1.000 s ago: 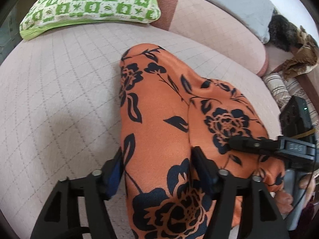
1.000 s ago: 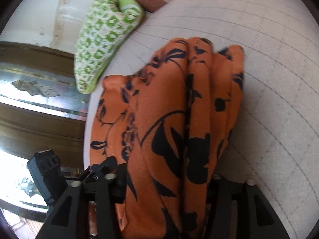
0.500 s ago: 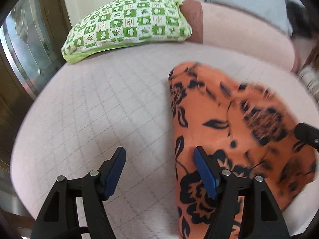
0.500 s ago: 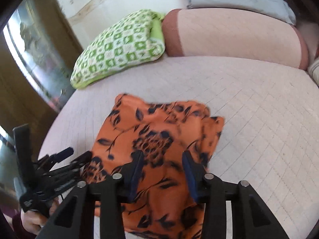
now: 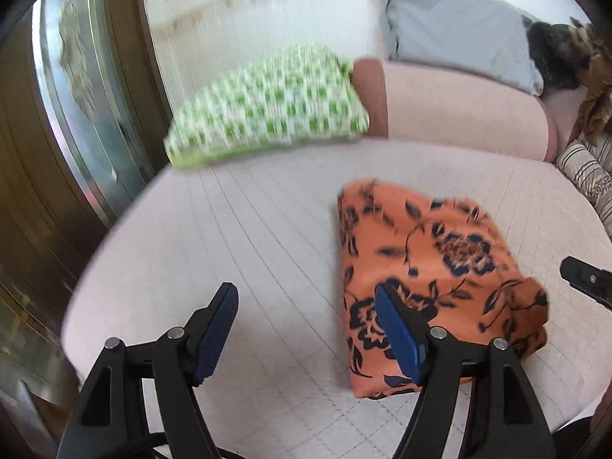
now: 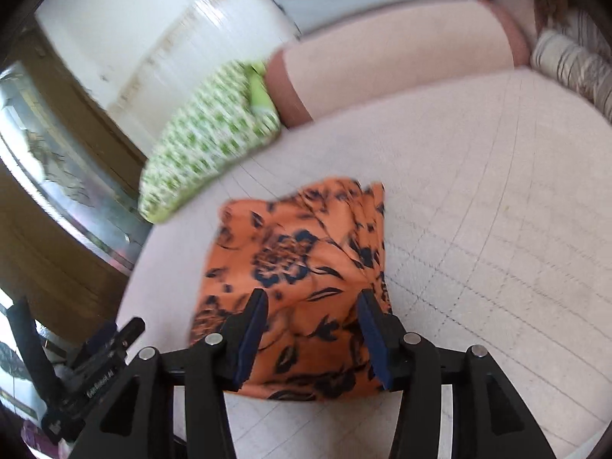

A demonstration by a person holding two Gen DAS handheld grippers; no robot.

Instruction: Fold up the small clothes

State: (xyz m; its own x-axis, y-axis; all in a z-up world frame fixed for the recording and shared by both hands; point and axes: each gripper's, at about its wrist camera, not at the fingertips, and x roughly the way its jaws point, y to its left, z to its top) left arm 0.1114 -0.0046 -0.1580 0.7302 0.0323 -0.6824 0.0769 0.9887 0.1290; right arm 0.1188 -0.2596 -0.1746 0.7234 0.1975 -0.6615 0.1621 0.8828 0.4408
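- Orange floral garment [image 5: 428, 267] lies folded into a compact bundle on the pale pink quilted bed [image 5: 267, 229], toward its near edge, and nothing grips it.
- Left gripper [image 5: 306, 329] hangs above the bed with its blue-padded fingers [image 5: 216, 329] spread wide; they have just been opening further, only bare quilt showing between them, the garment just off to their right.
- Right gripper [image 6: 311, 329] hovers over the near end of the garment [image 6: 298, 267], fingers [image 6: 252, 329] released; they have just been opening too, and the cloth seen between them lies below on the bed, not pinched.
- In the right wrist view the left gripper's black body [image 6: 95, 363] shows at the lower left, off the bed's edge.
- Further back, a green-and-white checked pillow [image 5: 267, 111] rests at the head of the bed, touching a long pink bolster [image 5: 459, 114].
- Behind the bolster leans a grey pillow [image 5: 451, 26].
- Far right, striped bedding [image 5: 585, 168] and a dark, brownish heap [image 5: 566, 53], possibly a blanket; it's too blurred to call.
- Left of the bed stands a wooden frame with glass [image 5: 76, 114].
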